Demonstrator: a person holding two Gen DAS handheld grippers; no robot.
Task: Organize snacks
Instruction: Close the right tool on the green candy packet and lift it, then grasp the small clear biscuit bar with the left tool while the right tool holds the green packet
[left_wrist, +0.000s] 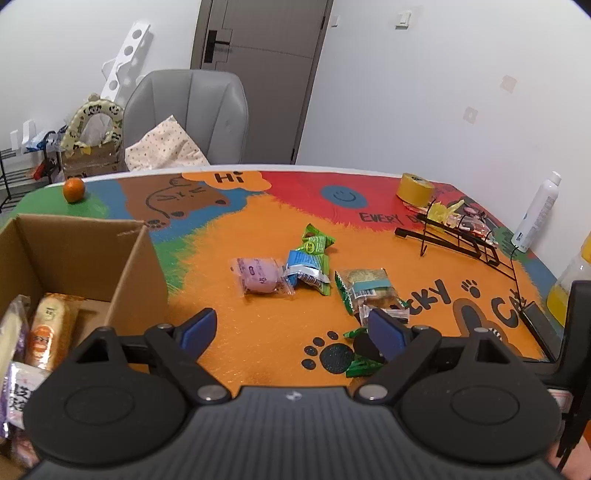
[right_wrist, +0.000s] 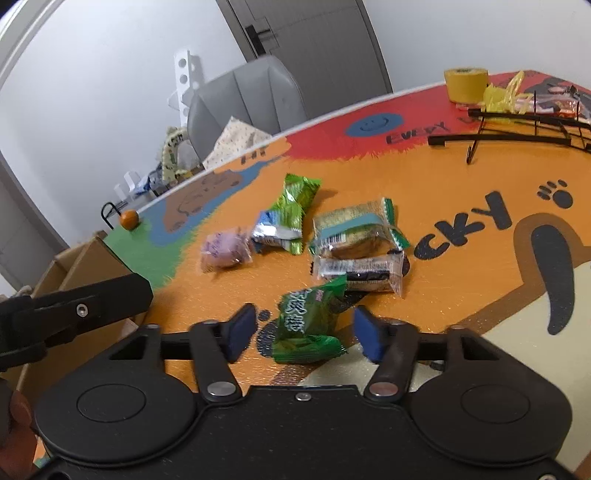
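Several wrapped snacks lie on the colourful table mat (left_wrist: 258, 339): a purple bun (left_wrist: 258, 278), a blue-and-silver packet (left_wrist: 306, 267), a light green packet (left_wrist: 314, 240) and a biscuit pack (left_wrist: 365, 288). My left gripper (left_wrist: 291, 325) is open over bare mat, next to a cardboard box (left_wrist: 136, 266) holding several snacks (left_wrist: 46, 332). In the right wrist view a dark green packet (right_wrist: 308, 325) lies between the pads of my right gripper (right_wrist: 304, 321), with a gap on each side. A dark sandwich-biscuit pack (right_wrist: 360, 271) lies just beyond it.
A mandarin (left_wrist: 74, 189) sits at the far left edge. A yellow tape roll (left_wrist: 414, 189), a black wire rack (left_wrist: 461, 236) with wrappers, a white bottle (left_wrist: 535, 214) and a yellow bottle (left_wrist: 569, 288) stand at the right. A grey chair (left_wrist: 192, 114) is behind the table.
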